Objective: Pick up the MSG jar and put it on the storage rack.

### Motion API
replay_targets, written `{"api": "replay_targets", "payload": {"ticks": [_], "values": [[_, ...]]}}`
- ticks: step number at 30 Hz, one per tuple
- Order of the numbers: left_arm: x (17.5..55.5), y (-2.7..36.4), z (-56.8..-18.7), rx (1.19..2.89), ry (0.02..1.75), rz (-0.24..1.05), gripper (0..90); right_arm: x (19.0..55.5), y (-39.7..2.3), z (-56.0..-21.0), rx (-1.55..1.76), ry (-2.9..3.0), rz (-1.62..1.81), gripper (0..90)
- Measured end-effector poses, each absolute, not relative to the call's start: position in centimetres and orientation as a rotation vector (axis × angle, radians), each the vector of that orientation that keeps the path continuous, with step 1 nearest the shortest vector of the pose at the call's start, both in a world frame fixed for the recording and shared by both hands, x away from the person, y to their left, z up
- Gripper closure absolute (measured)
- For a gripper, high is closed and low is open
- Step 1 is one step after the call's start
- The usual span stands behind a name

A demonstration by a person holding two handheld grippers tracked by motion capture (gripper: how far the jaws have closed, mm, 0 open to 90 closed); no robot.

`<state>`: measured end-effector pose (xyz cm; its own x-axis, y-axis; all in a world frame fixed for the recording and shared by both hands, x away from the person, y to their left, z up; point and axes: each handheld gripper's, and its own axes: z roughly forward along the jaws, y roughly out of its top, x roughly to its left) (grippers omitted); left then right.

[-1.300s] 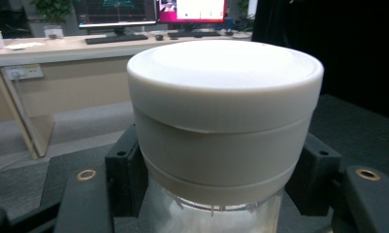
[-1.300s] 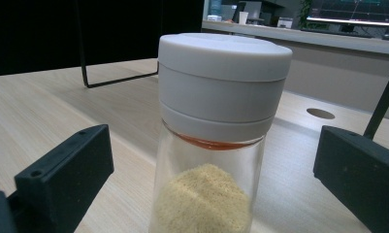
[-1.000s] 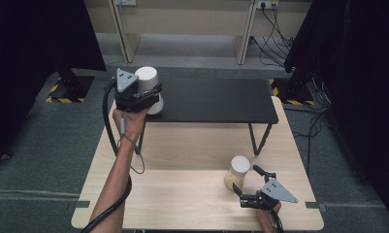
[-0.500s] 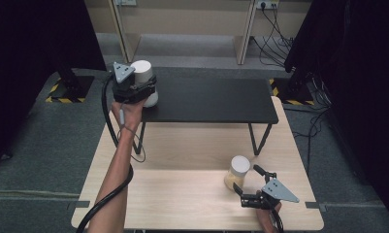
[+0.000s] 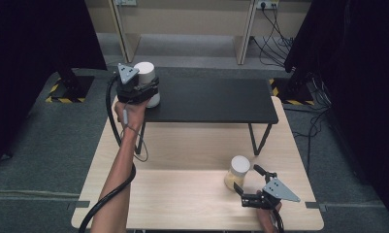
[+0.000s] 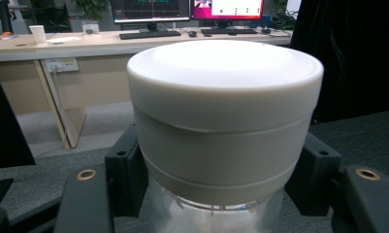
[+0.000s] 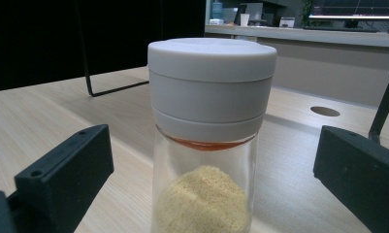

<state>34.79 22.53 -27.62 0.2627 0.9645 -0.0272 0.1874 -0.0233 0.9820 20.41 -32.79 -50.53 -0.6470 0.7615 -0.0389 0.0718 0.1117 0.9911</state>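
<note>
My left gripper is shut on a white-capped clear jar, held upright at the left end of the black shelf. In the left gripper view both black jaws press the jar just under its cap, around my left gripper's middle. Whether its base rests on the shelf I cannot tell. A second jar, white-capped with yellow powder inside, stands on the wooden table near its front right. My right gripper is open around it. In the right gripper view that jar stands between my right gripper's jaws, with gaps on both sides.
The black shelf stands on thin metal legs across the back of the table. Dark curtains hang at both sides. Cables run on the floor behind, and a desk with monitors lies beyond.
The left hand has carried its jar a little farther away along the shelf's left end. The right gripper and the powder jar have stayed put.
</note>
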Motion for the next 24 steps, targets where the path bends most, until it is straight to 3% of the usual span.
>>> {"api": "replay_targets", "payload": {"ticks": [6, 10, 13, 24], "values": [[34.7, 22.5, -27.5, 1.474, 1.119, 0.916, 33.7, 20.5, -32.9, -50.5, 0.812, 1.833, 1.587, 0.5], [34.5, 22.5, -27.1, 1.441, 1.150, 0.903, 13.1, 20.5, -32.8, -50.5, 0.812, 1.832, 1.586, 0.5], [34.2, 22.6, -27.3, 1.438, 1.155, 0.906, 6.0, 20.4, -32.8, -50.5, 0.813, 1.831, 1.586, 0.5], [32.1, 22.9, -27.7, 1.425, 1.150, 0.904, 0.6, 20.2, -32.5, -50.4, 0.803, 1.832, 1.564, 0.5]]}}
